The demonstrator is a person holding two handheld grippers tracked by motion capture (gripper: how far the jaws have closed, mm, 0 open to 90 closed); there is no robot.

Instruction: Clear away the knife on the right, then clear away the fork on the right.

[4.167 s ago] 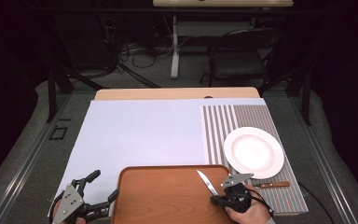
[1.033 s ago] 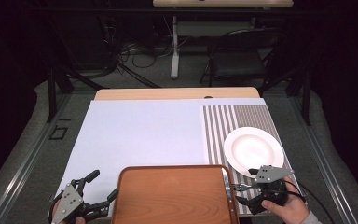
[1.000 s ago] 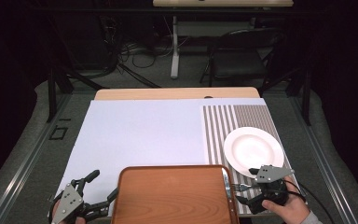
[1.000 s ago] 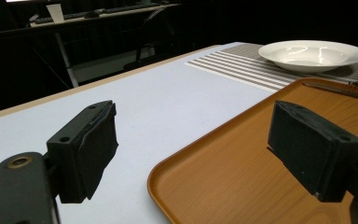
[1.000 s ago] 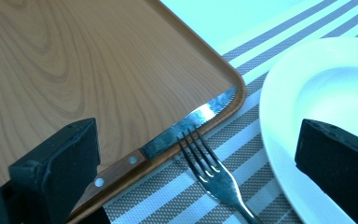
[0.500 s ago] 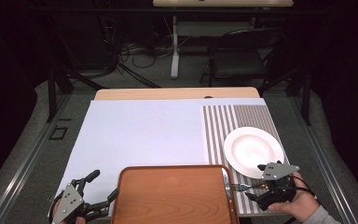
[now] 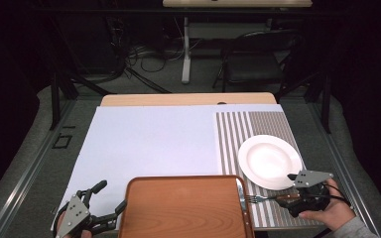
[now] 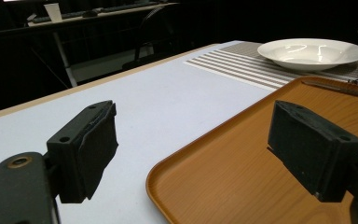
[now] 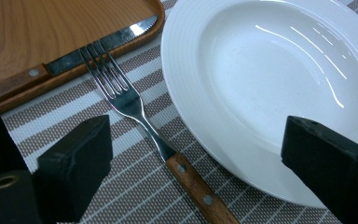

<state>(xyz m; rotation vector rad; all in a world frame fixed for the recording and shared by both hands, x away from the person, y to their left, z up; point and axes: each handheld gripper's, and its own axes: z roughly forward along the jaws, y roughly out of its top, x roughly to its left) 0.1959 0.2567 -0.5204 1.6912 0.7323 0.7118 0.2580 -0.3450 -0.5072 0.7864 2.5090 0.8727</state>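
A fork [image 9: 135, 109] with a wooden handle lies on the striped placemat [image 7: 243, 129], tines toward the wooden tray [image 7: 183, 208]. My right gripper [image 9: 200, 161] hovers over the fork's handle. Its jaws have just been closing a little, but they stand well apart on either side of the handle and do not touch it. In the high view the right gripper [image 7: 288, 194] sits at the fork's [image 7: 263, 199] handle end. A knife [image 9: 70, 58] rests along the tray's right rim. My left gripper [image 7: 108, 198] is open, astride the tray's near left corner [image 8: 168, 177].
A white plate [image 7: 270, 161] sits on the placemat, just beyond the right gripper and close to the fork. A pale sheet [image 7: 149, 144] covers the table between tray and far edge. Dark floor, cables and a chair lie beyond the table.
The right gripper, which earlier held the knife over the tray, has slid right along the fork toward its handle end. The fork and the left gripper have not moved.
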